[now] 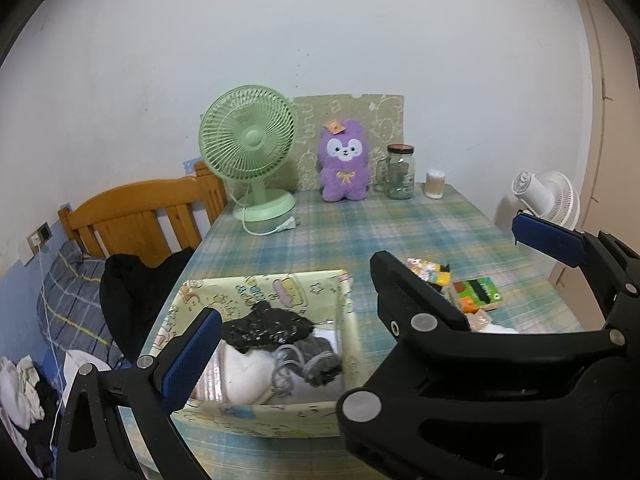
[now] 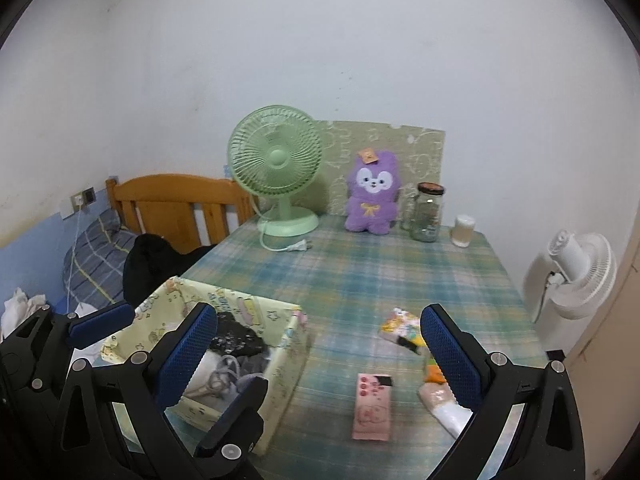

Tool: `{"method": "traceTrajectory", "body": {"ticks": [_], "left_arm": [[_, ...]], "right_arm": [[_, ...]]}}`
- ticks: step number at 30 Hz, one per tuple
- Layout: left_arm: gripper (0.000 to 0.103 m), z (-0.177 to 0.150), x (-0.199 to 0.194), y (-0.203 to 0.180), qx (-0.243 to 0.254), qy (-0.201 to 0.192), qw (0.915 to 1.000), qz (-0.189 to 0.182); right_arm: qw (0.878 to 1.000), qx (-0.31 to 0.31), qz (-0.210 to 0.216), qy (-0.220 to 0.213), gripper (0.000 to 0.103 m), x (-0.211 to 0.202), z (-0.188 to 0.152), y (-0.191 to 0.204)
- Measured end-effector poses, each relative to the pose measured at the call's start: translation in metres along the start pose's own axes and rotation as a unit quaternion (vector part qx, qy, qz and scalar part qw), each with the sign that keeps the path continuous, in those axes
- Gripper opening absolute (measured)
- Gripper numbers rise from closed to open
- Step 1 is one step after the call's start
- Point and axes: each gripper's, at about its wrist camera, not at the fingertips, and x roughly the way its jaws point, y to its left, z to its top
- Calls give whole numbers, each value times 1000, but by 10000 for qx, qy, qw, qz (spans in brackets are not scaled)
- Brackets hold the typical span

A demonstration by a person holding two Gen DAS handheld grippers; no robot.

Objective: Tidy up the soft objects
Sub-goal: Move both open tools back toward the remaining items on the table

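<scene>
Both grippers, left (image 2: 168, 356) and right (image 2: 320, 364), hang wide open and empty over the cartoon-printed yellow fabric box (image 2: 280, 364); its lettering is too blurred to read.

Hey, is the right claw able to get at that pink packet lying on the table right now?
Probably yes. The pink packet lies flat on the tablecloth in front of the open, empty right claw, between its fingers in view. Nothing lies over it; the box sits off to its left.
</scene>
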Motion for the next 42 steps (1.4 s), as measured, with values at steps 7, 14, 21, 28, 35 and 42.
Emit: {"method": "traceTrajectory", "body": {"ticks": [7,14,21,28,35,42], "left_arm": [[103,2,-6,-22,58,-85,9998,-163],[103,4,-7,-42,62,-175,9992,-354],[103,1,-2,-62,81,-206,9985,-510],[103,-8,10,-80,136,-154,9975,-671],[103,-19,25,-95,146,-55,9973,-716],[102,-26,44,-105,159,114,9970,-752]], "right_arm": [[9996,160,-235,6,103,-15,-4,-23],[9987,199,-472,2,103,-26,-8,-43],[9977,226,-634,-24,103,-30,-15,-62],[9966,271,-776,40,103,-28,-32,-79],[9955,326,-880,145,103,-18,-49,-96],[9951,448,-819,334,102,-3,-62,-109]]}}
